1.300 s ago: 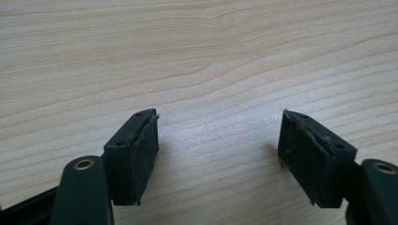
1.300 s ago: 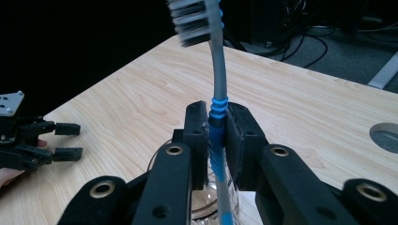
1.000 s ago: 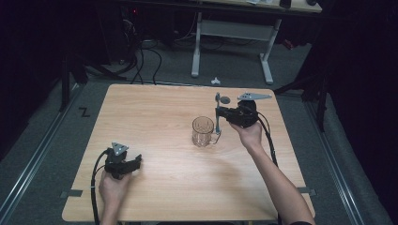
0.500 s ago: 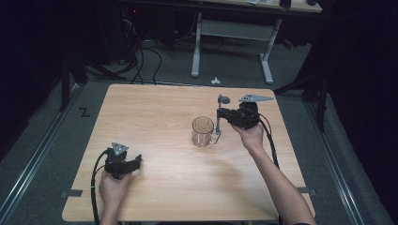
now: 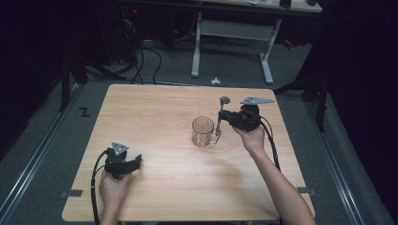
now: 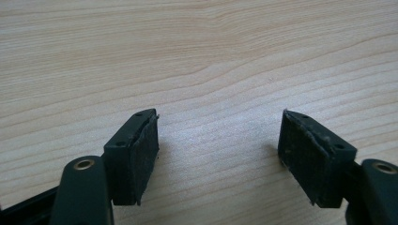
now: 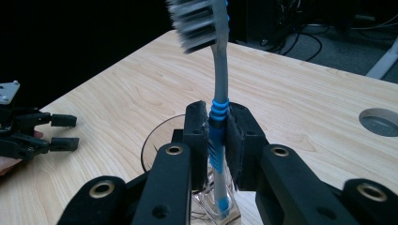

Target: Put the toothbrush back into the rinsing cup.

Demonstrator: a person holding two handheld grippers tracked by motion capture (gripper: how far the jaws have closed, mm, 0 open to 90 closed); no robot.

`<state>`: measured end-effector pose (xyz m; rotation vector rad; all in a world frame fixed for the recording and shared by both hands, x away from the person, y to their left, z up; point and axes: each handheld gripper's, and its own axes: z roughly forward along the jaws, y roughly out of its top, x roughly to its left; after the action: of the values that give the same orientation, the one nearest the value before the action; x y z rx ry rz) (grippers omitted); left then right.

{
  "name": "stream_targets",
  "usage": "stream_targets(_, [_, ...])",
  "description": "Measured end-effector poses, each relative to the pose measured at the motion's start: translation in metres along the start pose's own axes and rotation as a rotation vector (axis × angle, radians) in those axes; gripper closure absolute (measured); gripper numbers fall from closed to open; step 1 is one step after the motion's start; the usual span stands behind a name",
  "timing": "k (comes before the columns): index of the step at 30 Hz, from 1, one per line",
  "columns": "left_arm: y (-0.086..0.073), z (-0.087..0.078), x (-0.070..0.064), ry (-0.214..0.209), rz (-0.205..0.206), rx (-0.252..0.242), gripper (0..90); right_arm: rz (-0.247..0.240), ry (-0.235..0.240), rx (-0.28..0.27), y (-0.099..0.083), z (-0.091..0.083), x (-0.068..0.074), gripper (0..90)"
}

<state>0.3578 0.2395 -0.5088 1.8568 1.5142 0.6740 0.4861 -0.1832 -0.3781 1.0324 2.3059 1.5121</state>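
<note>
toothbrush held upright at the glass mug

the wooden table point(image 5: 159, 112) fills the middle of the high view, and the glass mug point(image 5: 202, 131) stands just right of its centre, handle to the right. in the right gripper view the mug's rim curves behind the jaws and the toothbrush point(image 7: 217, 84) stands upright, bristles at the top edge of the frame, blue tail down against the glass at the bottom; whether that tail is inside the mug or beside its handle is hard to tell. compared with half a second ago, mug and both hands sit in the same spots. the right gripper point(image 5: 220, 123) lies level just right of the mug, jaws clamped on the blue grip, forearm running in from the lower right. the left gripper point(image 5: 136, 161) rests low on the table at lower left, jaws spread wide over bare wood, nothing between them.
</note>
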Motion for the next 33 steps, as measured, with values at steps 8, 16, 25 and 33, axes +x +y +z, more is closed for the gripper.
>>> stream_targets(8, [0.000,0.000,0.000,0.000,0.000,0.000,29.7,0.006,0.000,0.002,-0.005,-0.001,-0.002,79.3])
stream_targets(16, [0.000,0.000,0.000,0.000,0.000,0.000,29.7,0.009,0.000,0.006,-0.008,0.000,-0.002,79.4])
stream_targets(25, [0.000,0.000,0.000,0.000,0.000,0.000,29.7,0.021,-0.002,0.016,-0.015,0.002,-0.004,79.4])
stream_targets(33, [0.000,0.000,0.000,0.000,0.000,0.000,29.7,0.030,0.001,0.025,-0.020,0.005,-0.006,79.4])
